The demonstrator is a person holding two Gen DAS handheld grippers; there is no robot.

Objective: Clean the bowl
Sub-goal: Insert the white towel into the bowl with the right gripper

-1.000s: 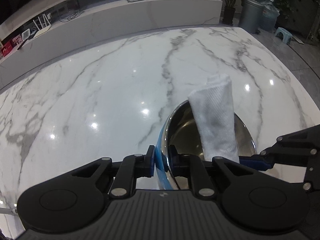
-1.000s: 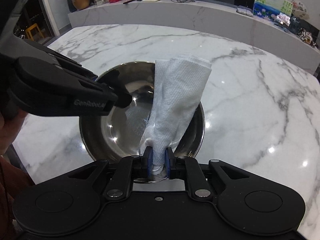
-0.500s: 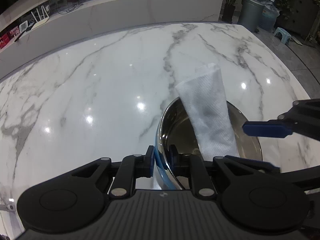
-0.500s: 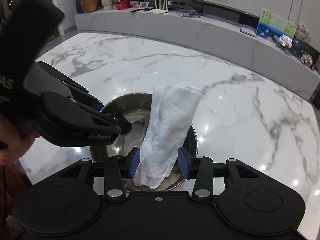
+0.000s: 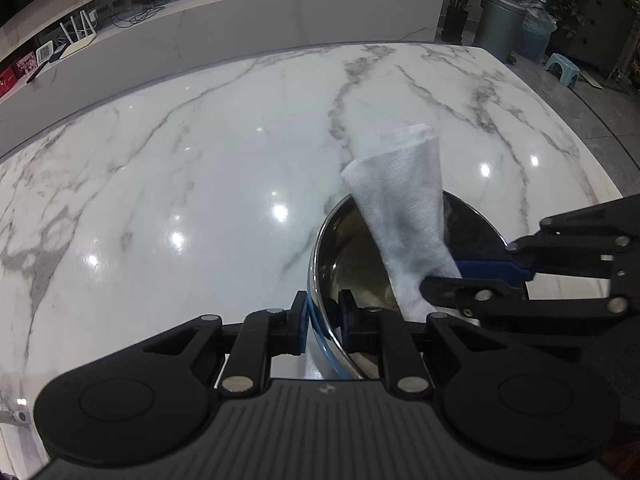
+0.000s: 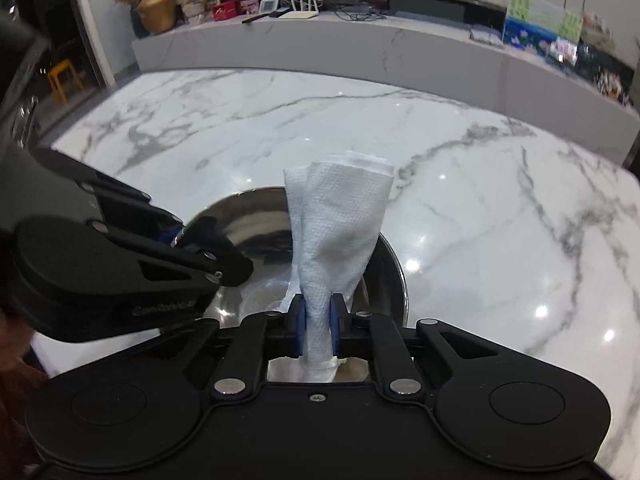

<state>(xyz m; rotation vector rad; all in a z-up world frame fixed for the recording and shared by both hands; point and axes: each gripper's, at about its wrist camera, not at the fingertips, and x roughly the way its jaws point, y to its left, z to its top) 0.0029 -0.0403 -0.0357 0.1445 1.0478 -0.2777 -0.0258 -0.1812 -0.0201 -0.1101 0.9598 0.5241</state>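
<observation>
My left tool clamps the shiny steel bowl's near rim; my right tool pinches the white paper towel, upright above its hollow.

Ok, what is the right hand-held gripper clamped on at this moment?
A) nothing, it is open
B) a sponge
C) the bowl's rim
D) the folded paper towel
D: the right hand-held gripper pinches the white paper towel above the steel bowl, whose rim the left hand-held gripper grips.

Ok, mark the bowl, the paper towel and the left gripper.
bowl point(image 5: 332, 240): left wrist view, inner wall by the rim.
paper towel point(image 6: 340, 220): right wrist view, middle of the sheet.
left gripper point(image 5: 323, 322): left wrist view, between fingertips.
</observation>
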